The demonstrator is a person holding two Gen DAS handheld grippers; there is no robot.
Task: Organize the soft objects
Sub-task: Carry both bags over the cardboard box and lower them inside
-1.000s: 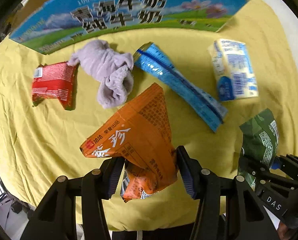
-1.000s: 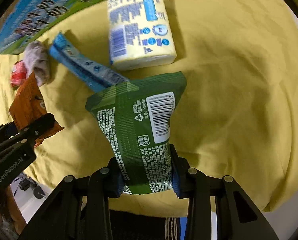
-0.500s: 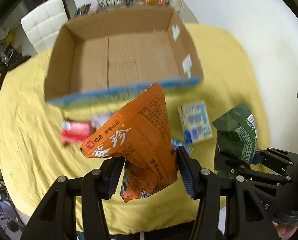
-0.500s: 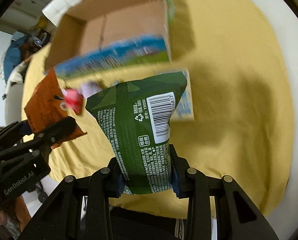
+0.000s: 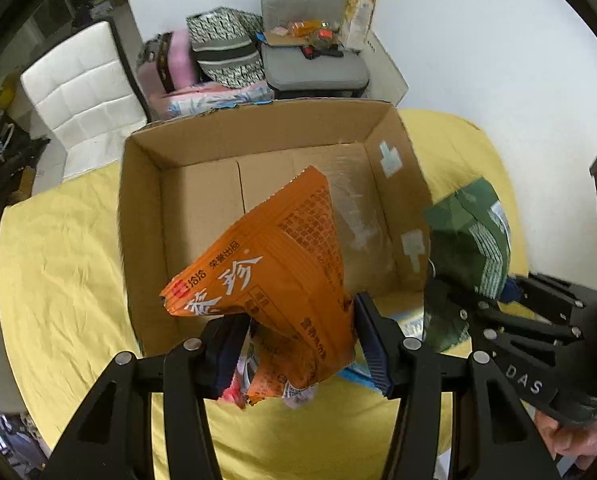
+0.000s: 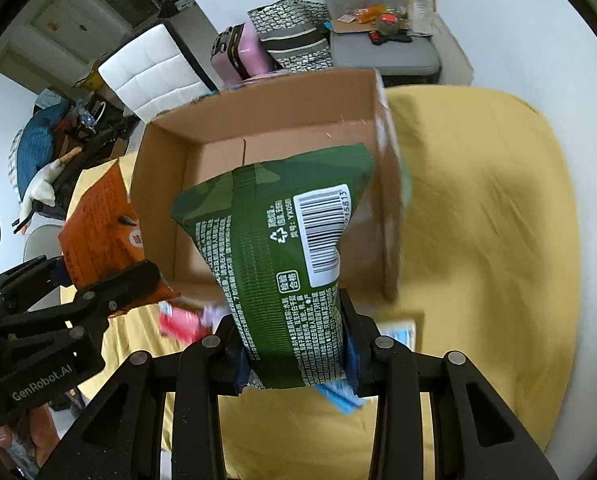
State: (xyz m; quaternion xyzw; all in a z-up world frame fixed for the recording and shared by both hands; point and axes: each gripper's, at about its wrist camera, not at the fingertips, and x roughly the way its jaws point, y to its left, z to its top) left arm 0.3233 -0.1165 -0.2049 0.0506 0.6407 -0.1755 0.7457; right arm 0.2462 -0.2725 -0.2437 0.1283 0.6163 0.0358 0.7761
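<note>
Left gripper [image 5: 298, 344]: clamped on the crinkled orange foil snack packet [image 5: 274, 280]; its lower end is hidden between the pads.
Right gripper [image 6: 294, 344]: squeezing the dark green plastic snack packet [image 6: 282, 248], barcode side up.
Open brown cardboard box [image 5: 146, 216]: at 12 o'clock beyond both packets, on the yellow cloth-covered table [image 5: 58, 280].
Hard to make out: small red, pale purple and blue things at 6 o'clock below the box are blurred and mostly covered by the packets.

Home room: white padded chair [image 5: 86, 92], pink suitcase [image 5: 170, 66], cluttered grey seat [image 5: 310, 40].
</note>
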